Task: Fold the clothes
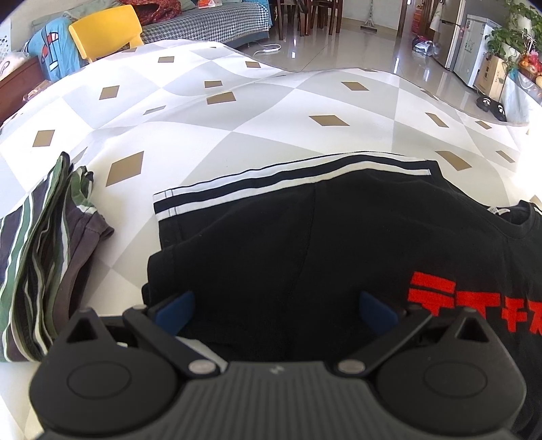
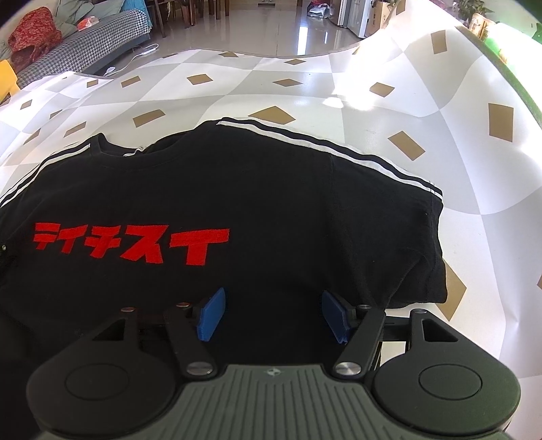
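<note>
Both grippers are hanging right over the black t-shirt (image 2: 271, 203), pointing down at it. The left gripper (image 1: 276, 309) is sitting with its blue pads (image 1: 176, 311) spread wide, nothing pinched, just dark fabric below the gap. The right gripper (image 2: 271, 313) is also standing spread apart with its blue pads (image 2: 211, 313) clear of the cloth.

The shirt is lying front-up on the table cover (image 2: 305, 91), with red block lettering (image 2: 132, 243) running across the chest and white stripes (image 2: 338, 149) running along the shoulders and sleeves. The near side looks doubled over into soft, rounded folds.

Off to the left, a striped garment (image 1: 40, 270) in green, grey and white is lying in a folded pile, apart from the shirt.

The cover is showing a glossy grey-and-white check with tan diamonds. Further back, a yellow chair (image 1: 105, 30) is standing at the far edge, a houndstooth sofa (image 1: 210, 23) behind it, and a shiny tile floor (image 1: 338, 47).
</note>
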Motion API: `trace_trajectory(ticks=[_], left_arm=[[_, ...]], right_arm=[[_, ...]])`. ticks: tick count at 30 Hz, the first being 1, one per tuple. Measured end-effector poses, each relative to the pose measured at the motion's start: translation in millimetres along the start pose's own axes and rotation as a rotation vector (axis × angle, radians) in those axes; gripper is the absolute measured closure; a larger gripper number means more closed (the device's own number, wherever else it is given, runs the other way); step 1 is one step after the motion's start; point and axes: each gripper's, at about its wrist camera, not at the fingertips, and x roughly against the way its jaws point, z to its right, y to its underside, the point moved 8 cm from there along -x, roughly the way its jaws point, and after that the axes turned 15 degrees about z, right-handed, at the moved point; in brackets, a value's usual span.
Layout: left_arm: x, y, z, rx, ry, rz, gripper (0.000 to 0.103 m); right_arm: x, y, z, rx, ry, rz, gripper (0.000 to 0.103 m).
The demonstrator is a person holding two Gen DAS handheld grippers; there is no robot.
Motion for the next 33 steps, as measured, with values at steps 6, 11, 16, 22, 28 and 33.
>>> trace_trajectory(ticks=[6, 11, 16, 22, 28, 33], left_arm=[[-4, -2, -3, 0.003, -0.006, 0.013, 0.000], [-6, -3, -4, -0.001, -0.005, 0.024, 0.000], [-7, -4, -4, -0.003, -0.006, 0.030, 0.000], [0, -2, -1, -0.005, -0.012, 0.010, 0.000], [24, -5, 15, -0.070, 0.034, 0.044, 0.000], [46, -4, 29, -0.059, 0.108, 0.052, 0.000]], right_arm=[[-1, 0, -1, 0.001, -0.006, 0.000, 0.037], [-2, 0, -1, 0.004, -0.015, 0.001, 0.034], [-3, 0, -2, 0.012, -0.022, 0.001, 0.031], [-2, 0, -4, 0.040, -0.030, -0.006, 0.032], [4, -2, -1, 0.005, -0.016, -0.023, 0.034], [11, -3, -2, -0.003, -0.015, -0.027, 0.035]])
